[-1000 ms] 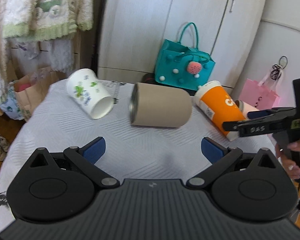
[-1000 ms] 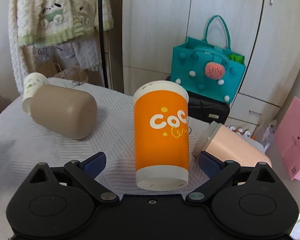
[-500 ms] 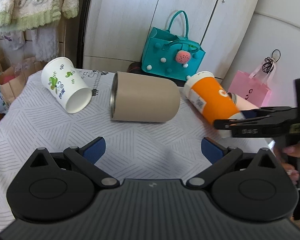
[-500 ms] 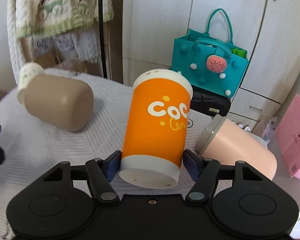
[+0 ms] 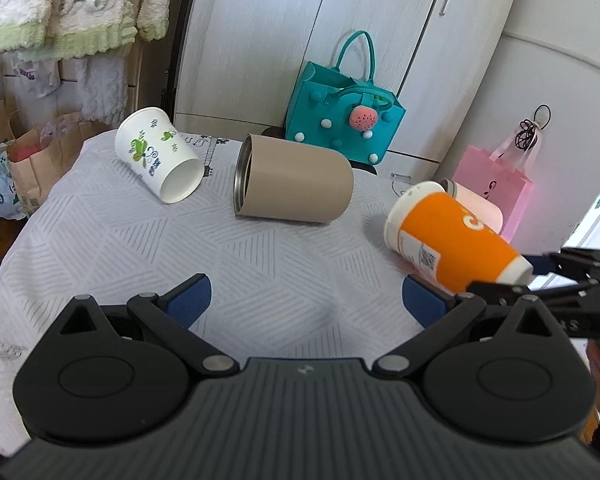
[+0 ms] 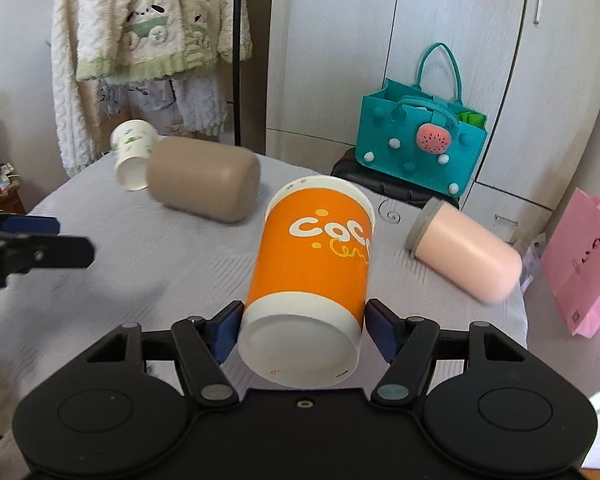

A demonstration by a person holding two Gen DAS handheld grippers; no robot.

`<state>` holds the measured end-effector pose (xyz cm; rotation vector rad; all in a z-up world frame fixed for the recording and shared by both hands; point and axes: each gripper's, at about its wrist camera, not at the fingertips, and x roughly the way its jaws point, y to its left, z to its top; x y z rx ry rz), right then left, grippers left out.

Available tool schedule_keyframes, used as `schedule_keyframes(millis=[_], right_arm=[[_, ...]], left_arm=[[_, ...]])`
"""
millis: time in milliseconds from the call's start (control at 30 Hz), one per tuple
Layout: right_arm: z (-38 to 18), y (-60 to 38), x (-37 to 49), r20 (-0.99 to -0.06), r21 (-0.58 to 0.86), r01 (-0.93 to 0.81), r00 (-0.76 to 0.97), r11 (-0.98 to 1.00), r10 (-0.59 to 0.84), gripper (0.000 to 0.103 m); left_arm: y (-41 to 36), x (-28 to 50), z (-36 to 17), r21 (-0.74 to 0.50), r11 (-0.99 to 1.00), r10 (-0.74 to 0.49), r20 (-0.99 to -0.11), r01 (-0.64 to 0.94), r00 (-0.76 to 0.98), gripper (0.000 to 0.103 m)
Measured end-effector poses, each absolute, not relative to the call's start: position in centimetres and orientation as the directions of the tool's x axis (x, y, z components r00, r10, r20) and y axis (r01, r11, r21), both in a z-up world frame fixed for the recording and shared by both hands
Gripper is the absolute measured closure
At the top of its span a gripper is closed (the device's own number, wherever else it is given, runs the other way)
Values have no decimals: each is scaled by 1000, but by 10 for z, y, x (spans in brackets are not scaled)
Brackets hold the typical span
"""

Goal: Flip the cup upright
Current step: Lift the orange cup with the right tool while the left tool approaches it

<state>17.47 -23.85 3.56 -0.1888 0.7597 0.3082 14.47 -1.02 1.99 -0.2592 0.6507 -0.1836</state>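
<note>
Right gripper (image 6: 302,330) is pinching the orange paper cup with white lettering (image 6: 314,264) near its white base, blue pads pressing both sides; cup is sitting tilted, base toward the camera, rim pointing away, and lifted off the white quilted tablecloth (image 6: 100,264) as the left wrist view is showing it. Left gripper (image 5: 306,296) is hovering over the cloth with fingers spread wide, holding nothing. Beige metal tumbler (image 5: 294,184) is lying on its side mid-table, white paper cup with green print (image 5: 158,154) lying beside it, apart. Pink lidded tumbler (image 6: 464,254) is lying on its side just right of the orange cup.
</note>
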Motion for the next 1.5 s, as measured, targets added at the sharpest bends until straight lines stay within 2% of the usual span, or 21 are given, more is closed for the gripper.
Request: schedule_keyframes(millis=[300,467,567,733,933,967,1067,1100,1267,1500], right_arm=[[28,-226,128,-724,106,-412,592,905,354,32],[21,-205,119,-725,140,-448,561,883,400,32],[16,-191,119,-723,132,-459,562,879,402,32],[6,-182,121,-723,36,-398,622,917,299,32],[6,-185,122,-726,49,-412,611,910,316,32],[7,-187,122,-725,60,-419,606,906,328,30],[16,-199,121,-701,105,-425,610,899,370,10],[19,-203,120,-692,120,-436,607,892,390,7],[27,-217,141,-705,224,-480,521,848,481,7],[7,-229,187,-722,394,-485,362,781,589,7]], left_arm=[[0,126,23,-335,939,-272,-574,82,773,0],[6,116,25,-343,936,-269,-573,71,775,0],[10,111,23,-358,931,-278,-580,67,766,0],[10,115,11,-376,924,-302,-614,66,729,0],[3,123,3,-466,878,-404,-592,114,698,0],[3,124,2,-488,863,-430,-579,129,692,0],[1,128,5,-538,828,-486,-546,158,683,0],[1,130,6,-543,825,-487,-541,157,685,0],[-3,148,5,-578,804,-501,-534,139,681,0],[-18,167,-8,-631,760,-574,-540,155,616,3]])
